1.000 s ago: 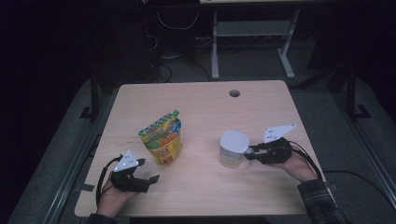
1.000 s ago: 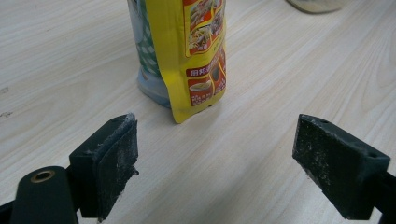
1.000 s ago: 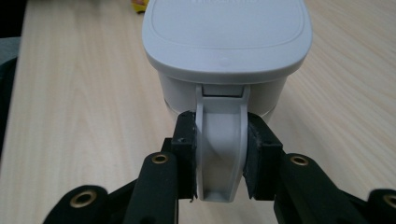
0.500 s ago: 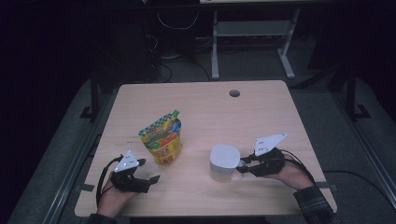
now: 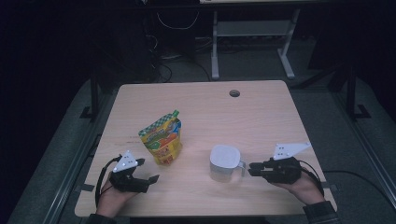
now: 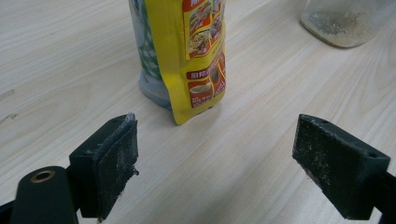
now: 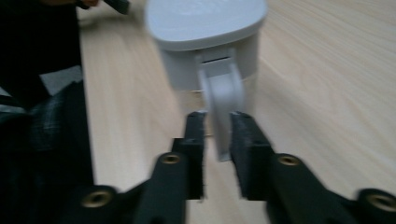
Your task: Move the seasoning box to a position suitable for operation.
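A white lidded jug (image 5: 224,162) with a side handle (image 7: 223,100) stands on the wooden table (image 5: 201,105), right of centre near the front. My right gripper (image 5: 252,169) comes at it from the right. Its jaws have just been closing and now clamp that handle, as the blurred right gripper view (image 7: 217,135) shows. A yellow and green snack pouch (image 5: 161,140) stands upright left of centre. My left gripper (image 5: 148,170) rests open just in front of it. In the left gripper view (image 6: 215,140) nothing lies between the jaws, and the pouch (image 6: 196,56) stands beyond them.
The jug's base (image 6: 345,23) sits at the upper right of the left gripper view. A round cable hole (image 5: 234,93) lies near the table's far edge. Metal frame legs (image 5: 215,42) and cables stand on the dark floor behind the table.
The jug has slid toward the front left of the table. My right gripper followed it and closed on its handle. The left gripper and the pouch have not moved.
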`<action>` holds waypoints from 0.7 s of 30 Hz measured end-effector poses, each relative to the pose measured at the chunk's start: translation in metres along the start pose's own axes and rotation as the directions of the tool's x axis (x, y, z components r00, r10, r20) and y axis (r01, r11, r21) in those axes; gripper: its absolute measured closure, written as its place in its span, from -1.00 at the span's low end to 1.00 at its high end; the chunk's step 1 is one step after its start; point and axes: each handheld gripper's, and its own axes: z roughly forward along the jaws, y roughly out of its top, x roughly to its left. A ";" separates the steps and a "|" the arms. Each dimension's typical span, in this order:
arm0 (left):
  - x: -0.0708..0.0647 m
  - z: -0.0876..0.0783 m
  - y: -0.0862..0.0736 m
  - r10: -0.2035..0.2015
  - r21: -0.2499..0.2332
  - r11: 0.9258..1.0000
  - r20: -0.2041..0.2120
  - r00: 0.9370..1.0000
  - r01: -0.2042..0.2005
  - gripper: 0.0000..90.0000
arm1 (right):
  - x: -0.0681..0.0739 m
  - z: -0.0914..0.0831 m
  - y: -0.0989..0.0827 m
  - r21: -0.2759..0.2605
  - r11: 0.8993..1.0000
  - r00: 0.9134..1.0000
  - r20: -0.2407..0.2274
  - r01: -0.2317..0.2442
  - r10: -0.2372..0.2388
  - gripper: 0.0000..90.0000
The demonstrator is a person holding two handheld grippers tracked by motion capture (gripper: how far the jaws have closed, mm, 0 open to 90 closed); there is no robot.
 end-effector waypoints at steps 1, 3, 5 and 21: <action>0.000 0.000 0.000 0.002 0.002 1.000 0.000 1.000 -0.002 -0.70 | 0.003 0.001 -0.001 -0.010 1.000 1.000 0.000 -0.002 0.002 0.90; 0.000 0.001 0.000 0.001 0.006 1.000 0.001 1.000 -0.001 -0.70 | 0.007 0.005 -0.003 -0.012 1.000 1.000 -0.017 -0.002 0.002 0.99; 0.000 0.001 0.000 0.001 0.005 1.000 0.003 1.000 -0.001 -0.70 | 0.010 0.013 -0.002 0.006 1.000 1.000 -0.018 0.005 -0.005 1.00; 0.000 0.002 -0.001 -0.001 0.006 1.000 0.005 1.000 0.001 -0.70 | 0.000 0.032 0.000 0.044 0.999 1.000 0.004 0.003 -0.003 1.00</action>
